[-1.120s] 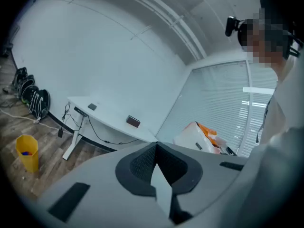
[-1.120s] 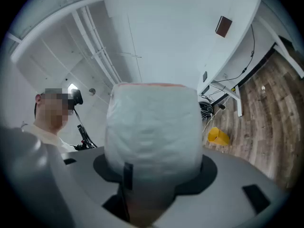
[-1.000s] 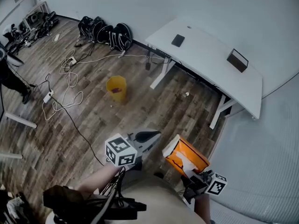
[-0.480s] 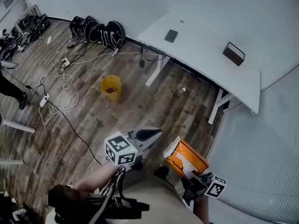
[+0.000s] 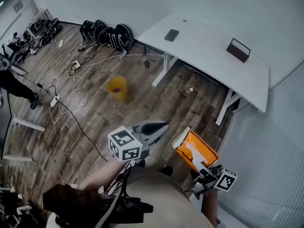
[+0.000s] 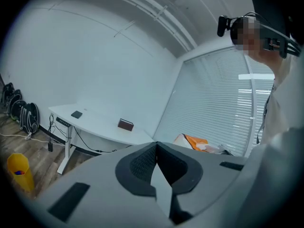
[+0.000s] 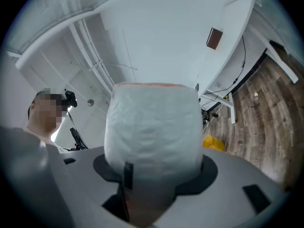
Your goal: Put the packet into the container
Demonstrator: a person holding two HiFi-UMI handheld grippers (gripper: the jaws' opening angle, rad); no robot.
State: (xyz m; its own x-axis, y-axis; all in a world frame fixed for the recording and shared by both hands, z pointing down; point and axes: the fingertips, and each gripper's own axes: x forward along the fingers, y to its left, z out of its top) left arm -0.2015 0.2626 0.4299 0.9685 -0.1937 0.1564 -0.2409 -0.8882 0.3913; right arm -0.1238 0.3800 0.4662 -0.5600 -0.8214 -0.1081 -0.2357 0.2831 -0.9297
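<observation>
Nudged forward since a second back: left gripper (image 5: 159, 127), right gripper (image 5: 203, 166). Wooden floor (image 5: 156, 103) below; yellow container (image 5: 117, 88) on it, well apart. Orange packet (image 5: 194, 151) clamped in right; left clenched, empty. Risk: releasing too early from afar, missing container's small mouth.

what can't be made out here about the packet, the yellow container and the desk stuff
Packet: print unreadable; right gripper view shows only its white side, head view too small.
Yellow container: contents too small, head view.
Flat dark item on desk: too small to identify, head view.
</observation>
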